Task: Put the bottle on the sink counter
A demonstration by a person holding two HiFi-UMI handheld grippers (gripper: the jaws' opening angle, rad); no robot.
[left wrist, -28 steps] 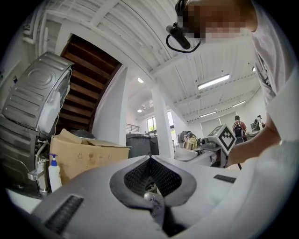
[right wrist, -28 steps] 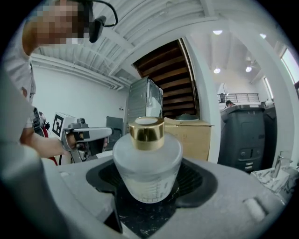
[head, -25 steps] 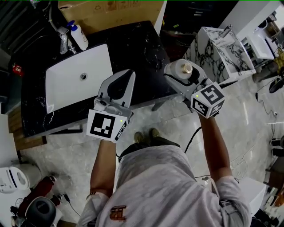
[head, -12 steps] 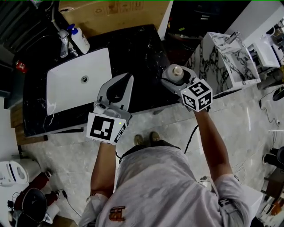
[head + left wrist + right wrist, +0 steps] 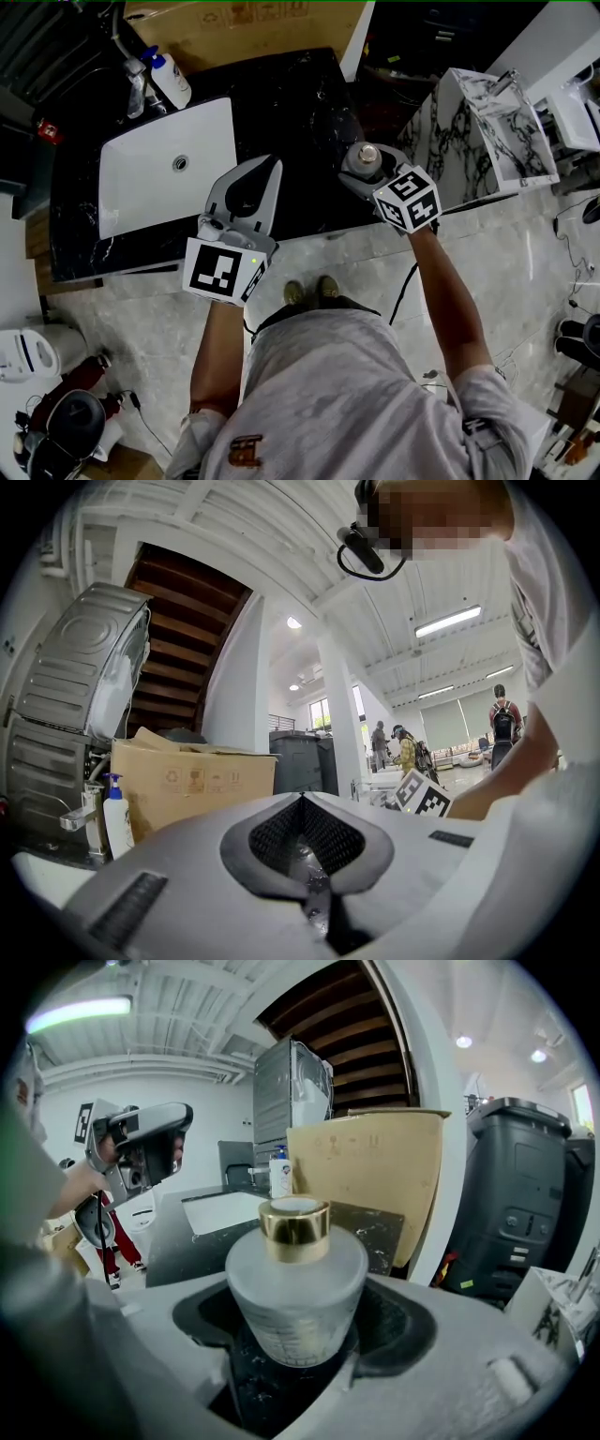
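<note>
Bottle's nearly there, not down yet
My right gripper [image 5: 364,167] is clamped on the frosted, gold-capped bottle [image 5: 296,1283] over the front right edge of the black sink counter [image 5: 291,94]; my left gripper [image 5: 251,192] is closed and empty.

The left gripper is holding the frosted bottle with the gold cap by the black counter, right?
No: the right gripper holds the frosted bottle with the gold cap by the black counter, as the right gripper view shows. The left gripper is shut with nothing in it.
</note>
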